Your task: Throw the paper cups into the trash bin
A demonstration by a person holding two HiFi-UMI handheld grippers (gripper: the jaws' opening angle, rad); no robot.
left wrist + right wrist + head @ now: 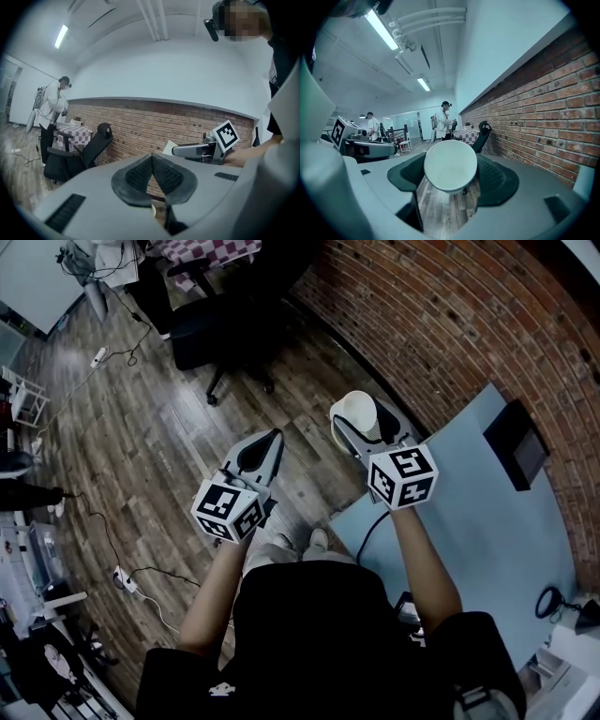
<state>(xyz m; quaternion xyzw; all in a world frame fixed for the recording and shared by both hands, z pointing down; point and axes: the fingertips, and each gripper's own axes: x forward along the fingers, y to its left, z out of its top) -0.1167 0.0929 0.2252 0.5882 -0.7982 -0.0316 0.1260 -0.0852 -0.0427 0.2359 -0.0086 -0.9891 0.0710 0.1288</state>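
On the left, the left gripper (265, 448) hangs over the wooden floor (141, 474). Its jaws are pressed together with nothing between them, so it has no part in the carrying at this point. The left gripper view confirms this: the two pads meet and nothing sits in them.

To its right, the right gripper (362, 432) holds a white paper cup (357, 412) clamped by its sides between widely spread jaws. The cup is in the air, off the desk (487, 540) and beside the brick wall (441, 324). In the right gripper view the cup's round end (450, 165) faces the camera, and the pads press on it from both sides.

Judging progress, the pickup of this cup looks done and it is on its way. No trash bin shows in any view, so finding it and dropping the cup in are both left to do. The far right of the desk carries a dark box (516, 442), which is possibly a device rather than a bin; the view is too poor to tell. The bare part of the desk that shows carries no other cups, so I cannot judge whether more remain.
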